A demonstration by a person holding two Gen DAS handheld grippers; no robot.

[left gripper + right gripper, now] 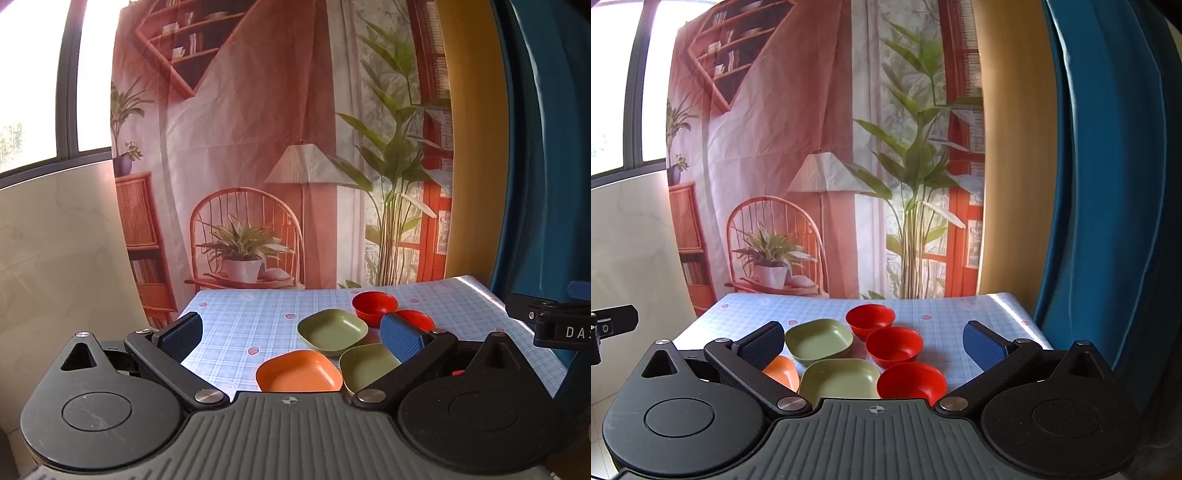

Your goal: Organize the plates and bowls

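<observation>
Both grippers (pixel 291 338) (pixel 873 345) gape above 6 dishes (pixel 819 339).

Left gripper (pixel 291 338) is spread wide with nothing between the pads, hanging over the near edge of the checked tablecloth (pixel 236 317). An orange plate (pixel 299 371) sits nearest, a green plate (pixel 364 363) just to its right, partly behind the right finger. Another green plate (pixel 332 328) is further back, then a red bowl (pixel 375 304) beyond it. Second red bowl (pixel 415 318) pokes out behind the finger, I think.
</observation>
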